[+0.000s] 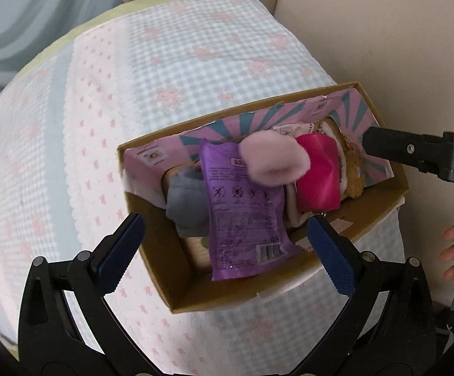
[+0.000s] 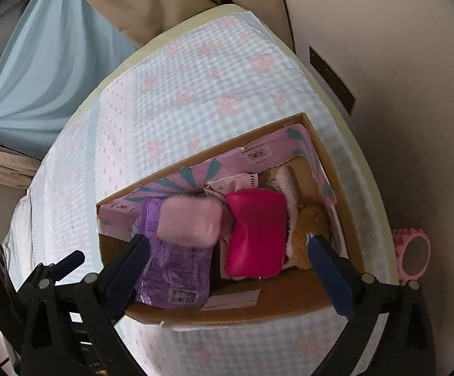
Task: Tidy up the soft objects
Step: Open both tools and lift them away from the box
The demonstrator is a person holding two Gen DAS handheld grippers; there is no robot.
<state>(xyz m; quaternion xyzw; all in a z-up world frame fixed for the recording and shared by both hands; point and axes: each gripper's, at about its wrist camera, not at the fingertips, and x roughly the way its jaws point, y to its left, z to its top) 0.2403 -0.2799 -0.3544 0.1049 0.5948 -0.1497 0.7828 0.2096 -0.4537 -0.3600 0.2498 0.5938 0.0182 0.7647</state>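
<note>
Hovering wide-spread and empty, the left gripper point(image 1: 224, 252) and right gripper point(image 2: 228, 269) are framing the cardboard box point(image 1: 239, 294), whose leaning purple packet point(image 1: 242, 216) at six o'clock probably needs gentle tucking flat.

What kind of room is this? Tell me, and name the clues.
Probably a bedroom: a bed-like surface under a blue-and-pink gingham cover, a light blue gathered curtain, and a brown cardboard box of plush toys on it.

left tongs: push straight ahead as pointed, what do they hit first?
Most likely the purple packet, which sits dead centre between the open left tongs and sticks up out of the cardboard box. Depth is unclear; the box's near wall could catch the fingertips first.
</note>
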